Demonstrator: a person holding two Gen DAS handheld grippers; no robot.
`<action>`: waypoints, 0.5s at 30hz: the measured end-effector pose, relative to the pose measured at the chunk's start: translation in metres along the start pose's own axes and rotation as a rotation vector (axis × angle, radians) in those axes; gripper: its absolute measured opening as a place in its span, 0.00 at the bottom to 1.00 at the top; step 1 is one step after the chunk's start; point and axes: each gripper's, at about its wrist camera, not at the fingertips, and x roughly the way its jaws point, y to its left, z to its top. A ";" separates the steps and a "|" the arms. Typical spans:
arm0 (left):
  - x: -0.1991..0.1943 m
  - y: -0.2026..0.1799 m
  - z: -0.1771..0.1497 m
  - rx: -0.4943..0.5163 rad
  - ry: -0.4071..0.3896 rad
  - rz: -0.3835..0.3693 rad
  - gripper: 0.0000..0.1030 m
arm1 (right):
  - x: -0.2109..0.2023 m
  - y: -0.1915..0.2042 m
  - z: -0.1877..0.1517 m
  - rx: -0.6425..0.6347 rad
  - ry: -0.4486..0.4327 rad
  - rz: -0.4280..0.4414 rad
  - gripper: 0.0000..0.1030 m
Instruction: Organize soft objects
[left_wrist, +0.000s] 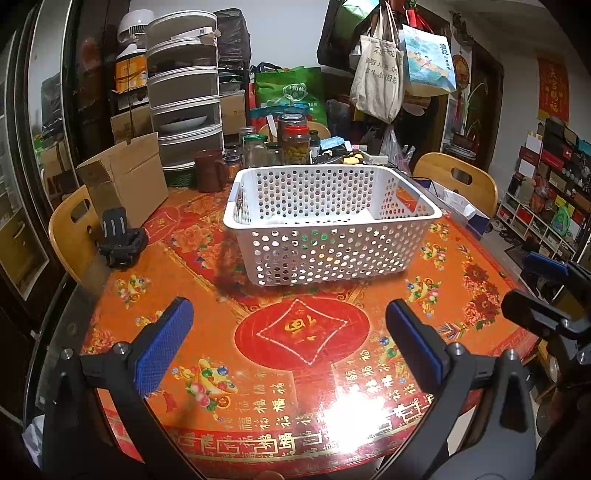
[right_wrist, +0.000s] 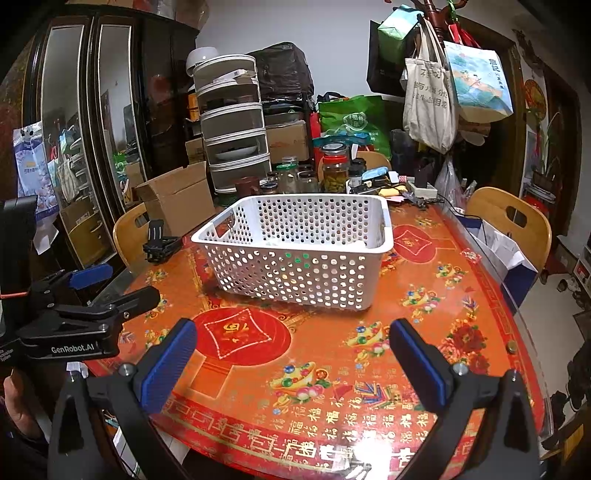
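We see a white basket (left_wrist: 332, 218) dotted with round holes. Our table (left_wrist: 303, 332) is orange-red with gold flowers

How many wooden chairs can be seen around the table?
3. One light wooden chair with a handle cutout stands at the table's left edge, one at its right edge, and one behind the glass jars. Clutter may hide others.

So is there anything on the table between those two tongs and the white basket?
Nothing visible. The left tongs and right tongs both hang open over bare tablecloth, and the stretch up to the basket is free. The black clip and cardboard box sit off to the left.
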 end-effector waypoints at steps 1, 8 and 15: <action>0.001 0.000 0.000 0.000 0.001 -0.001 1.00 | 0.000 0.000 0.000 -0.001 0.001 0.001 1.00; 0.002 -0.001 -0.001 0.001 0.004 -0.004 1.00 | 0.000 -0.001 0.000 0.000 0.000 -0.001 1.00; 0.005 -0.005 -0.004 0.002 0.008 -0.011 1.00 | 0.000 -0.001 0.000 0.000 0.000 0.001 1.00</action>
